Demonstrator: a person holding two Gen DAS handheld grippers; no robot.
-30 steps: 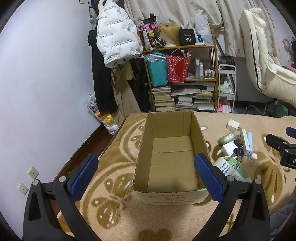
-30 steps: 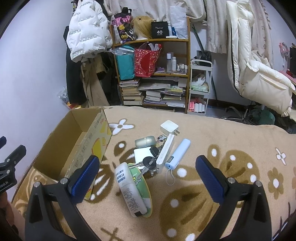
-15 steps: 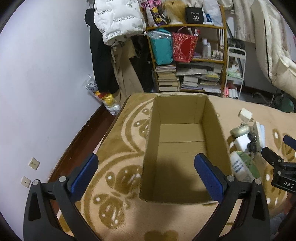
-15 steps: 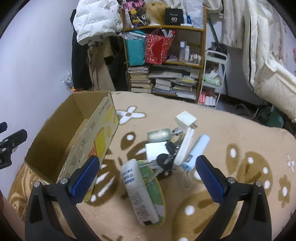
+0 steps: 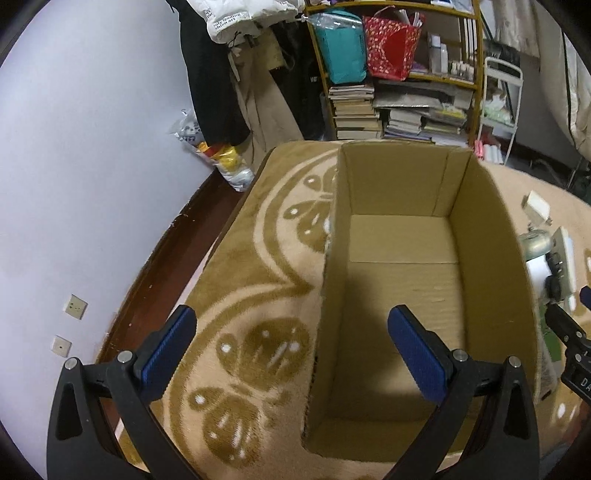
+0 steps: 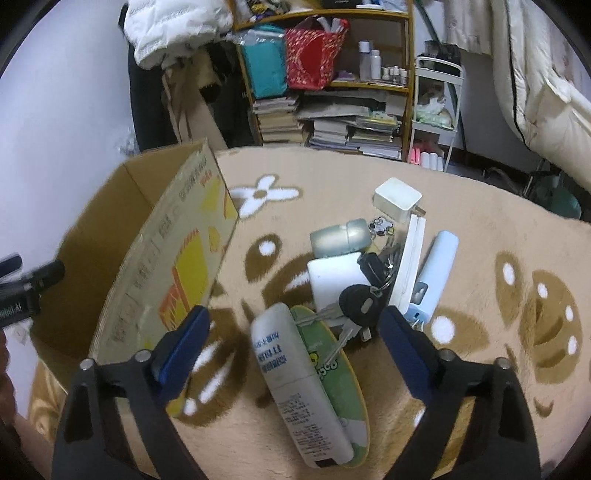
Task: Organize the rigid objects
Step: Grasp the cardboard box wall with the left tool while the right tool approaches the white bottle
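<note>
Over the past second I have brought the left tongs [image 5: 291, 334] forward and above the cardboard box [image 5: 399, 295], its right finger now over the box floor rather than outside the wall. My right tongs [image 6: 295, 334] have closed in on the white tube [image 6: 295, 384] and keys [image 6: 360, 304], now straddling them.

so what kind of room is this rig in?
Probably a lived-in bedroom or dorm room: a cluttered bookshelf of books and toiletries, a puffer jacket hanging by the wall, a patterned plush blanket as the work surface.
</note>
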